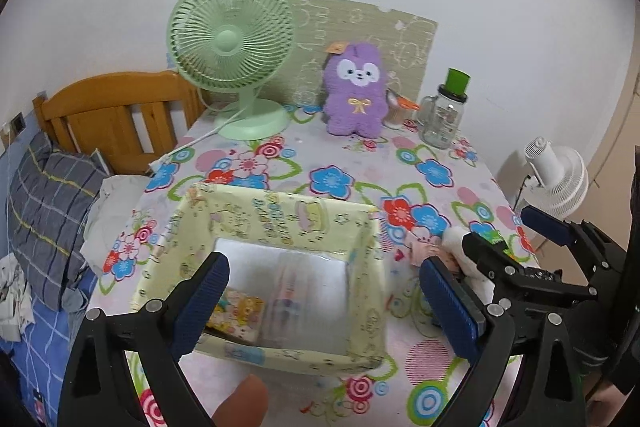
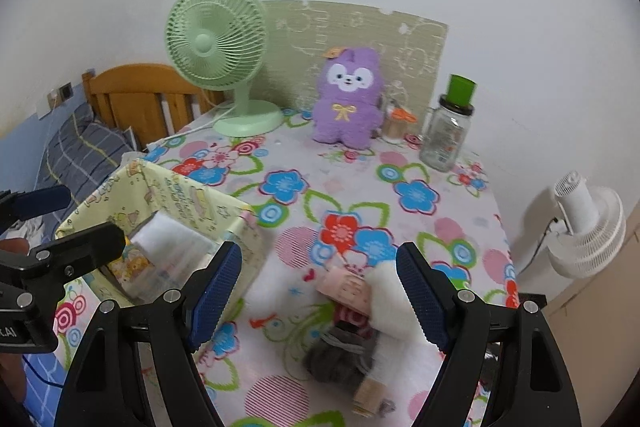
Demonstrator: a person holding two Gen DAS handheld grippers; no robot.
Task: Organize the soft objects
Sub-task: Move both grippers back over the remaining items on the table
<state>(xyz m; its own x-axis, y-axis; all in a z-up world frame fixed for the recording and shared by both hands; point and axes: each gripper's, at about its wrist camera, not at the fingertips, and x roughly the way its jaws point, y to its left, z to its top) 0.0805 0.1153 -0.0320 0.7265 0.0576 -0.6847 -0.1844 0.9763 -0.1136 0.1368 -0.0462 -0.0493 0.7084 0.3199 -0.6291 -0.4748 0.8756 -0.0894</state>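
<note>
The right gripper (image 2: pixel 320 297) hangs open above the sock pile (image 2: pixel 362 323) near the table's (image 2: pixel 460 227) right edge. Lower it squarely astride one roll before closing, then carry it to the box (image 2: pixel 240 227); the left gripper (image 1: pixel 326 301) gapes empty over it.

Little can be read here. In the right wrist view, the black body of the left hand-held gripper (image 2: pixel 60 223) carries white letters at the picture's left edge, cut off, of which only "AI" shows. The yellow fabric box (image 1: pixel 280 215) bears printed blue lettering on its inner wall, too blurred to read. The clear bottle (image 2: pixel 444 135) has a label, also illegible.
</note>
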